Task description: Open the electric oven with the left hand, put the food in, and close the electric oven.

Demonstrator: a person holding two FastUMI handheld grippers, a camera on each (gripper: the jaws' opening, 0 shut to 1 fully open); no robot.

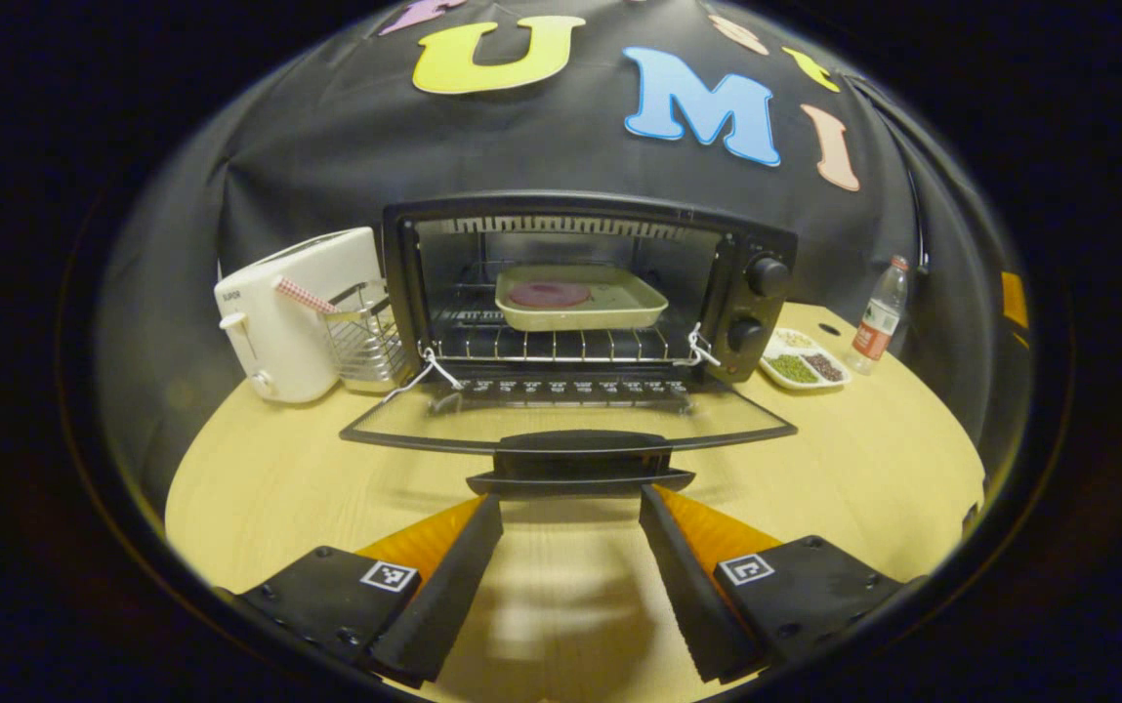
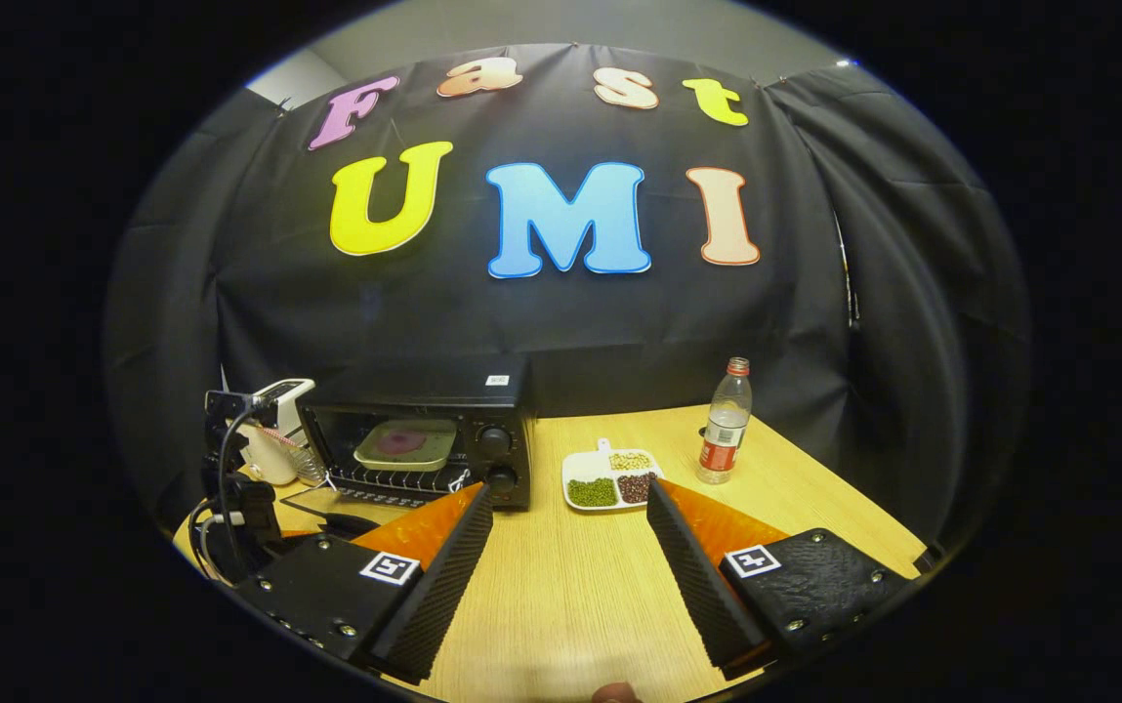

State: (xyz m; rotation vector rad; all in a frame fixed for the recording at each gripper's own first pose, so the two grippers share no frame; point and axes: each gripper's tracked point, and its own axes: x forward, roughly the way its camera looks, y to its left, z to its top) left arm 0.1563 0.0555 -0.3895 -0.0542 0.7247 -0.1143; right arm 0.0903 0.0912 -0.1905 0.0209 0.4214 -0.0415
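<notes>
left gripper hung spread wide just before the door handle, touching nothing, seemingly lined up to lift the lowered door shut. right gripper also stood agape and empty over the table, well back, likely keeping clear. inside the electric oven, one tray bearing one round pink piece of food sat on the rack. two knobs, one toaster, one bottle, one three-part dish.

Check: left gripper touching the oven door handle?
Cannot tell. In the left gripper view the left gripper is open, fingertips meeting the oven door handle's outline; no gap or contact shows plainly.
</notes>
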